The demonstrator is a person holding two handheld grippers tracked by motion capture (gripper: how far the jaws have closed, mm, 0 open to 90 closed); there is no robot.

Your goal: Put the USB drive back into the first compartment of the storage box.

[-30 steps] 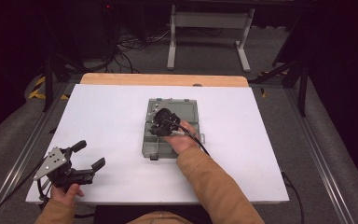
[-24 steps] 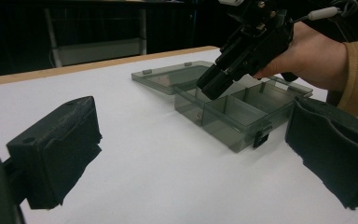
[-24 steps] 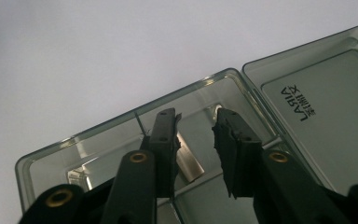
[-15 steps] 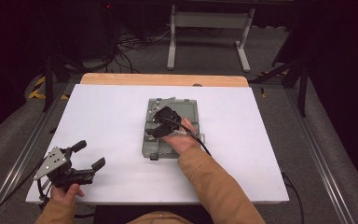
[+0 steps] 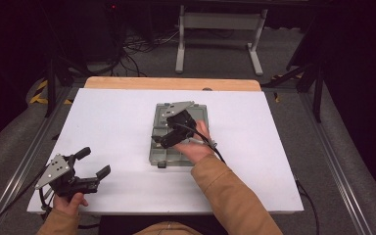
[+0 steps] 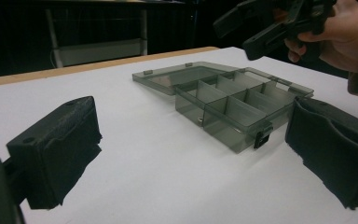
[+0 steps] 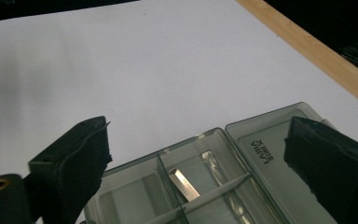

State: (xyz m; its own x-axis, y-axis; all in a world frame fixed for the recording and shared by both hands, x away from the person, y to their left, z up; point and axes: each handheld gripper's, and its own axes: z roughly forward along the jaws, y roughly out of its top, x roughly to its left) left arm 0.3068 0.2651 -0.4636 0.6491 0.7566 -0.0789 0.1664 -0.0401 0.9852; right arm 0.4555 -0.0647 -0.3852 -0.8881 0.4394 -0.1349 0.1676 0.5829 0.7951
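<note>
**Two open grippers, one light plastic organiser box lying open on the table**

Two sets of jaws are standing wide with nothing between them. The right gripper (image 5: 160,142) is hovering over the compartment box (image 5: 203,115) near the middle of the white table (image 5: 107,122), and its jaws have just been opening, with no thing between the pads. The left gripper (image 5: 94,164) is resting near the table's front left corner, well apart from the box.

The box is lying with its lid (image 7: 265,149) folded flat on the table beside the tray. In the right gripper view a small silvery metal strip (image 7: 183,182) is lying in one of the compartments.

The box is looking like thin, smoky, see-through plastic: probably light, stiff enough to keep its shape, but smooth and likely to slide on the table when it is pushed. The thin dividers (image 6: 214,100) and the hinge are probably the weakest parts. The outer wall or the edge of the lid seems the safest place for a pinch, ideally with the other gripper steadying the tray. The latch (image 6: 262,136) on the front wall is small and would be needing a careful touch. The metal strip is looking thin and slippery, so it is probably best taken across its narrow sides.
</note>
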